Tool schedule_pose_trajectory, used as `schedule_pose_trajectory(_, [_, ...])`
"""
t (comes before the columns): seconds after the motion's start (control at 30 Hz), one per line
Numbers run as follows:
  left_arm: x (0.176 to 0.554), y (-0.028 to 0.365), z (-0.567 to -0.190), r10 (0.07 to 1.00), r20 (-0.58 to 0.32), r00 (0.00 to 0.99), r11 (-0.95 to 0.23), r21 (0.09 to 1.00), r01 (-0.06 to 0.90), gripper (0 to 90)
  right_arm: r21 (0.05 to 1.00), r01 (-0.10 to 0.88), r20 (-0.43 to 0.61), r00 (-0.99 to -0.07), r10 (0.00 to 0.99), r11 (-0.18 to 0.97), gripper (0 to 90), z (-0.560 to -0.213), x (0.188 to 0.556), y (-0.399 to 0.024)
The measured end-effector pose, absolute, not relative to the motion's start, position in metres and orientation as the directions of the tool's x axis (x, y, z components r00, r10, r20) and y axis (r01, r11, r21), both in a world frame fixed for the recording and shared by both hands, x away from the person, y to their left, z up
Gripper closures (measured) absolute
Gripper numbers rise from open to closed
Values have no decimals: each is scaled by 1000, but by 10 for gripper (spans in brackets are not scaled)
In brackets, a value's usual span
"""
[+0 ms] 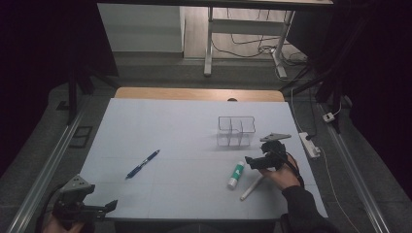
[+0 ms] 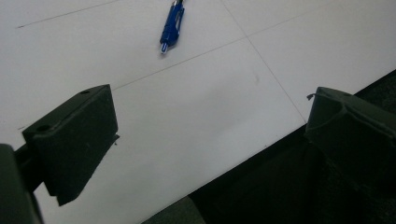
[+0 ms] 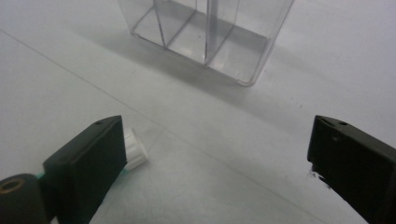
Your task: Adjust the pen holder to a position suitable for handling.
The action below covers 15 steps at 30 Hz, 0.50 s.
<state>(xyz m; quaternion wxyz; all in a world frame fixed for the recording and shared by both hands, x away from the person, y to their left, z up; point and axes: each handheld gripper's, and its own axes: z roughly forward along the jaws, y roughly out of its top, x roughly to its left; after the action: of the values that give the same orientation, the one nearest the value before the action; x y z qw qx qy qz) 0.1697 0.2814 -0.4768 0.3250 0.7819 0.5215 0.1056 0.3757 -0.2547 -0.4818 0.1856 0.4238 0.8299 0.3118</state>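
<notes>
The worktop [image 1: 160, 121] is covered by a white sheet, and nearly everything on it lies loose. Toward the far right stands a clear organizer [image 1: 236, 131] with several compartments; in the right gripper view [image 3: 205, 37] every compartment that can be seen is empty, so as far as the sorting goes, nothing appears to have been put away yet.

Just in front of the organizer, the right claw [image 1: 256, 162] hovers low over the sheet. Its jaws stand wide apart with nothing between them. The glue stick [image 1: 236, 175], white with a green label, lies flat just beside it on the left; in the right gripper view its white cap [image 3: 134, 148] peeks out from behind the left-hand jaw, outside the gap. My reading is that the glue stick is the item being approached, and the grasp is not yet made.

A white marker [image 1: 251, 188] lies next to the person's right hand, near the front edge.

A blue pen [image 1: 143, 164] rests well apart, toward the left of the sheet.

The left claw [image 1: 94, 209] waits at the front left corner, jaws apart and empty, pointed toward the pen [image 2: 172, 28].

All three items are left to be picked up.
</notes>
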Motion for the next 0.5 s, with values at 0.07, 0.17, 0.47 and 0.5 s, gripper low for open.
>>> schedule_pose_trajectory(0.07, [170, 281, -477, 884, -175, 434, -245, 619, 747, 25, 678, 585, -45, -571, 820, 445, 86, -482, 379, -255])
schedule_pose_trajectory(0.17, [170, 281, -477, 884, -176, 433, -244, 618, 748, 25, 671, 585, -53, -575, 817, 456, 175, -482, 383, -256])
schedule_pose_trajectory(0.47, [170, 281, -477, 885, -168, 434, -250, 615, 748, 28, 657, 591, -45, -589, 807, 468, 558, -481, 398, -260])
schedule_pose_trajectory(0.5, [170, 281, -477, 885, -168, 434, -250, 615, 748, 28, 659, 595, -35, -587, 809, 460, 598, -481, 400, -261])
